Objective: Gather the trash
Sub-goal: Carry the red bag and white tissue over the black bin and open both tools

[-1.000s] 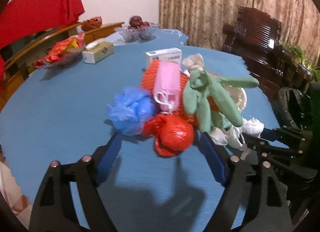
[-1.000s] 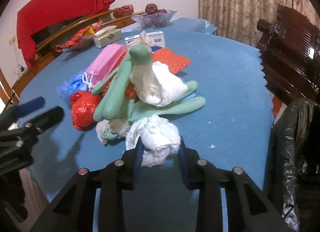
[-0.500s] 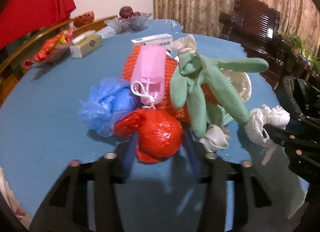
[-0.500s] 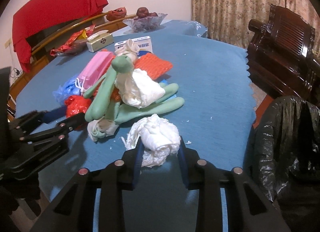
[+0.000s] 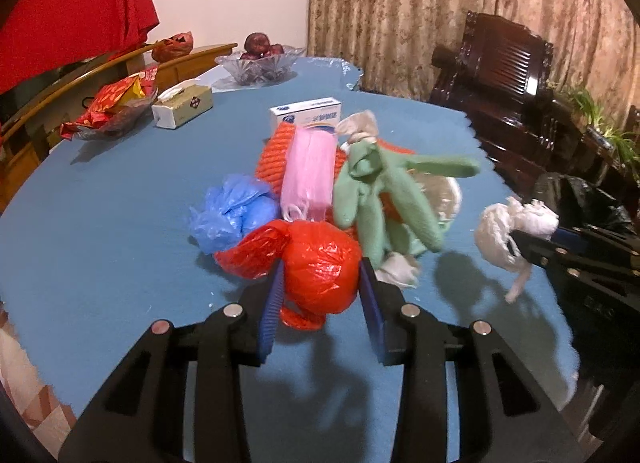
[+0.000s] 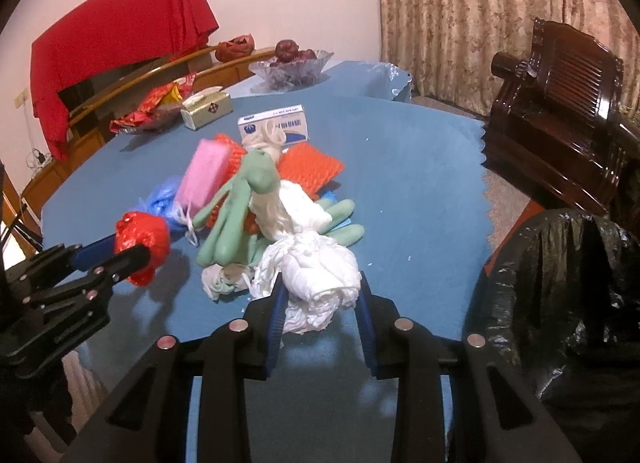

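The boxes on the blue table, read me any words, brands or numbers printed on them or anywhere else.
White and blue box: a logo and a line of print, too blurred to read.
Tissue box: a dark diamond mark, no legible text.
Red snack wrappers: pattern only, unreadable.
Nothing else carries readable text.

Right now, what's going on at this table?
A person with two handheld grippers is clearing trash. The left gripper is closing on a red plastic bag, pads against it. The right gripper holds a white crumpled wad. Green gloves, a pink mask and a blue bag remain piled on the blue table. A black-lined bin stands beside it.
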A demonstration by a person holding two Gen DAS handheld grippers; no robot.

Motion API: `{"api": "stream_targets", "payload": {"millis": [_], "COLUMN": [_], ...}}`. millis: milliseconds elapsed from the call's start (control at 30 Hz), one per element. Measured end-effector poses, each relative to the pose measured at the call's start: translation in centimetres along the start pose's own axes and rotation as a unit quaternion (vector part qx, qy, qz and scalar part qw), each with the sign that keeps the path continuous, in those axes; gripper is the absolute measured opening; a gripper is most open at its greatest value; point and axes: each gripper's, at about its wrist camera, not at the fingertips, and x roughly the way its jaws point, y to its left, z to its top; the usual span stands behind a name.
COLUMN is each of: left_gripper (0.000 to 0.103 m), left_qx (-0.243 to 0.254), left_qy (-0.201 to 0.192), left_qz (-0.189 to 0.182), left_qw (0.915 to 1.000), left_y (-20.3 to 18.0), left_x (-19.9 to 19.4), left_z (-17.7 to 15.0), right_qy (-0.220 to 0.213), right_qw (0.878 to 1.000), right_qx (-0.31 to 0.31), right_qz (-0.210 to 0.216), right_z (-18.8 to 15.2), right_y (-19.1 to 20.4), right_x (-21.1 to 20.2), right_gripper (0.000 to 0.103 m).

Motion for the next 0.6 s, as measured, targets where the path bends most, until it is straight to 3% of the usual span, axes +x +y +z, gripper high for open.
{"api": "stream_targets", "payload": {"millis": [600], "left_gripper": [0.036], "left_qx": [0.052], "left_qy": [-0.049], "left_qz": [-0.08], "left_qw": [0.9943], "left_y": [-7.4], "left_x": [-4.1], "left_z": [2.8], "right_qy": [-0.077], "right_qw": [0.995], "right_qx": [0.042], "right_qz": [-0.041], "right_z": [0.5], "right_y": [-4.7], "right_x": [-9.4], "right_gripper": [0.033]}}
